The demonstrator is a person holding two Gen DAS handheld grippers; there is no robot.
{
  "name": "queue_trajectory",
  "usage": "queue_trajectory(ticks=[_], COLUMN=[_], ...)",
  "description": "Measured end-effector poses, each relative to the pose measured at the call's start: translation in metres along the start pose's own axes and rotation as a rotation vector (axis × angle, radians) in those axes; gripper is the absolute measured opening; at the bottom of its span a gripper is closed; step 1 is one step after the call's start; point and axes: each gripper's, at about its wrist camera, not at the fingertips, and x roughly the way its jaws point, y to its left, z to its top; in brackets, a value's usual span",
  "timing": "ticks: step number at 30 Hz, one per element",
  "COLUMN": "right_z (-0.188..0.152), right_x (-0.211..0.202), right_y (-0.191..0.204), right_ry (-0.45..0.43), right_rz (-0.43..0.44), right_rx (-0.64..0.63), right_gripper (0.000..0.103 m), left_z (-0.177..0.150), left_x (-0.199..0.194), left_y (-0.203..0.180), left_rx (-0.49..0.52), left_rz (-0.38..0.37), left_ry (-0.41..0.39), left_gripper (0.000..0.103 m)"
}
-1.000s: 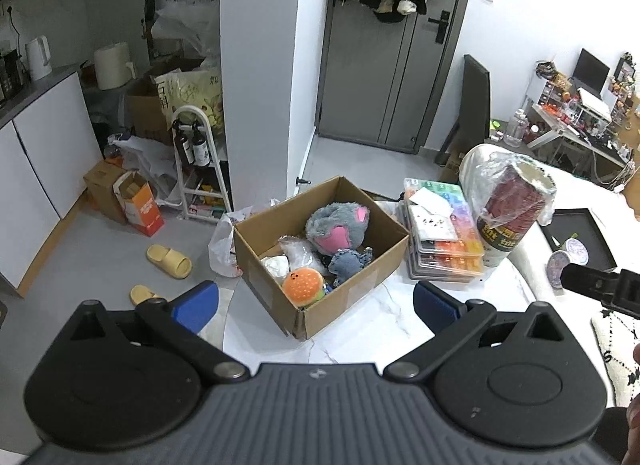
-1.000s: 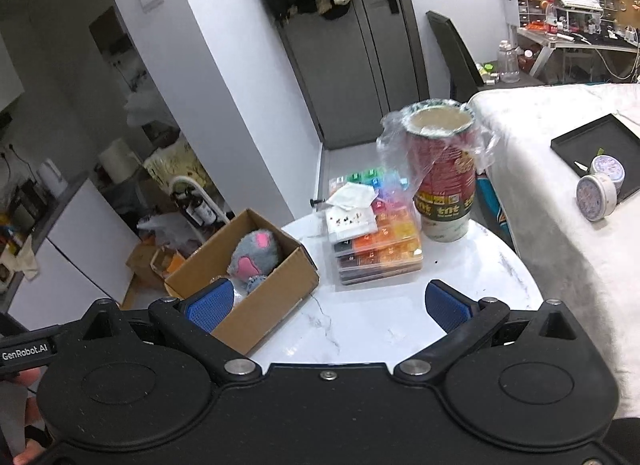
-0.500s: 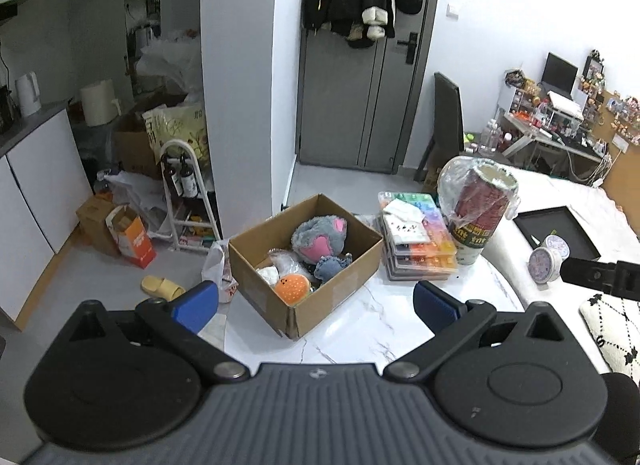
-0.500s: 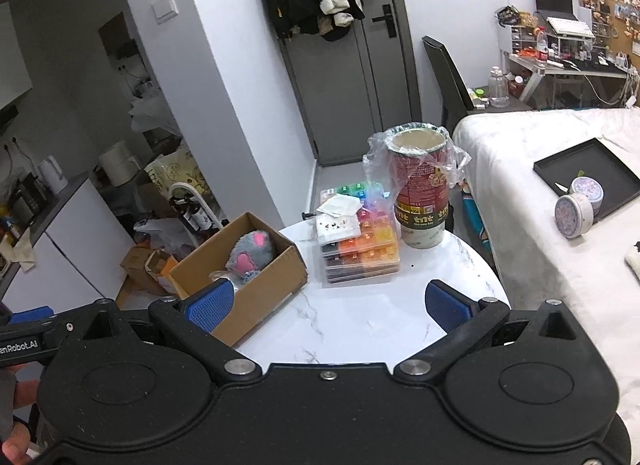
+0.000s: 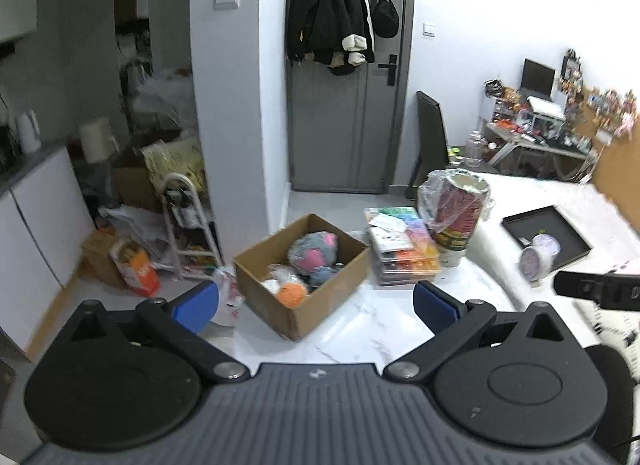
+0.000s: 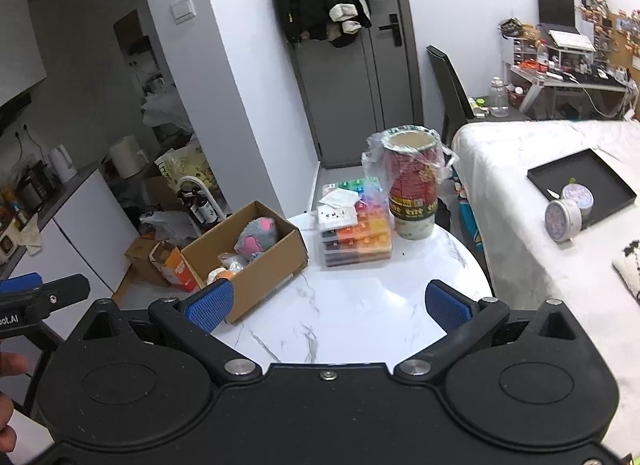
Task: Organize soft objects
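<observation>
Both grippers are hanging above the near edge of the marble table [image 6: 352, 305] and both are empty. The left gripper [image 5: 316, 301] is keeping its blue fingers wide apart, and the right gripper [image 6: 328, 305] is showing the same, with nothing between the pads.

The soft toys are sitting inside the open cardboard box [image 5: 304, 317] on the left part of the table. The grey plush [image 5: 314, 251] with pink patches is lying on top, near the far wall of the box. An orange ball [image 5: 292, 293] is resting at the near corner, with a white thing just beside it that is too blurred to name.

In my judgement these toys are light and they are giving way under pressure, so the fingers can close fully without harm. The plush is looking furry and round; taking it at the thick middle seems best, because loose fur may slip out. The orange ball is looking smoother, so a hold across its widest part is safer.

The box walls are thin and stiff. Right of it, a stack of plastic cases [image 6: 356, 233] is standing, and next a red cup [image 6: 412, 193] wrapped in a clear bag.
</observation>
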Motion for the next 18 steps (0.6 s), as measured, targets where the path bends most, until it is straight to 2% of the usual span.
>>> queue_trajectory(ticks=[8, 11, 18], right_z=[-0.014, -0.016, -0.022], right_x=[-0.027, -0.038, -0.056], right_y=[0.0, 0.003, 0.01], right_ry=[-0.036, -0.052, -0.078], right_rz=[-0.039, -0.048, -0.059], right_rx=[0.007, 0.002, -0.005], right_gripper=[0.103, 0.103, 0.103], left_z=[-0.012, -0.015, -0.022], left_x=[-0.025, -0.036, -0.061], left_y=[-0.002, 0.003, 0.002], left_rx=[-0.003, -0.043, -0.033], left_rz=[-0.018, -0.039, -0.053], left_ry=[-0.012, -0.012, -0.057], left_gripper=[0.103, 0.103, 0.103])
